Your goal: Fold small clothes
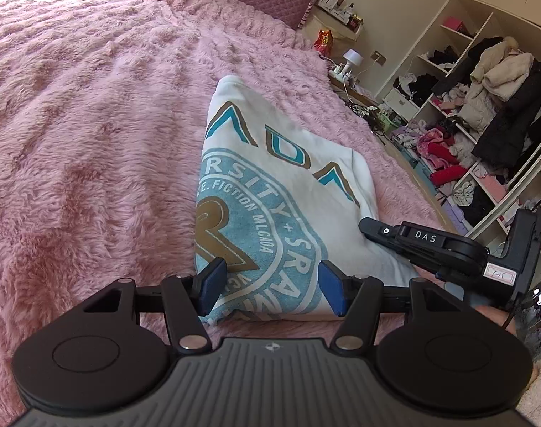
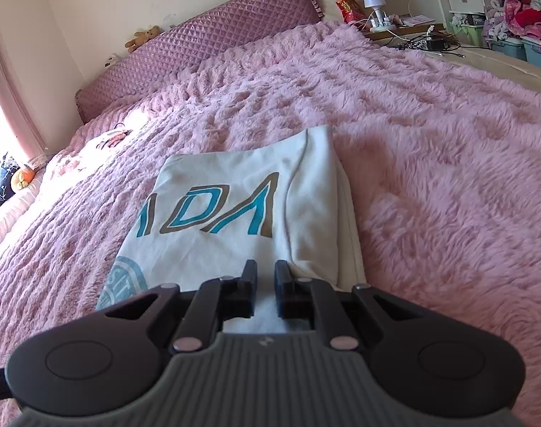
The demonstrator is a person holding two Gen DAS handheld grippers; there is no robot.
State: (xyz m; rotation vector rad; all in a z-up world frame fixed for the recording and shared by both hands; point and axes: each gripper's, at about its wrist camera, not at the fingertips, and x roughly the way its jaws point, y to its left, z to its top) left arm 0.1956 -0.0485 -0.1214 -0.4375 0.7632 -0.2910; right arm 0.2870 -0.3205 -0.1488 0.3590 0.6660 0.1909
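A white shirt (image 1: 288, 185) with a blue round crest and blue-brown letters lies folded into a narrow block on the pink fluffy bedspread (image 1: 92, 124). My left gripper (image 1: 270, 284) is open, its blue pads either side of the shirt's near end, just above it. My right gripper (image 1: 370, 227) reaches in from the right, its tip resting on the shirt's right side. In the right wrist view the shirt (image 2: 234, 206) lies ahead, and the right gripper (image 2: 265, 277) has its fingers a narrow gap apart over the cloth, holding nothing.
A purple quilted headboard (image 2: 199, 46) runs along the far side of the bed. A bedside table with a small white lamp (image 2: 373, 3) stands beyond it. An open wardrobe (image 1: 484, 106) stuffed with clothes stands to the right of the bed.
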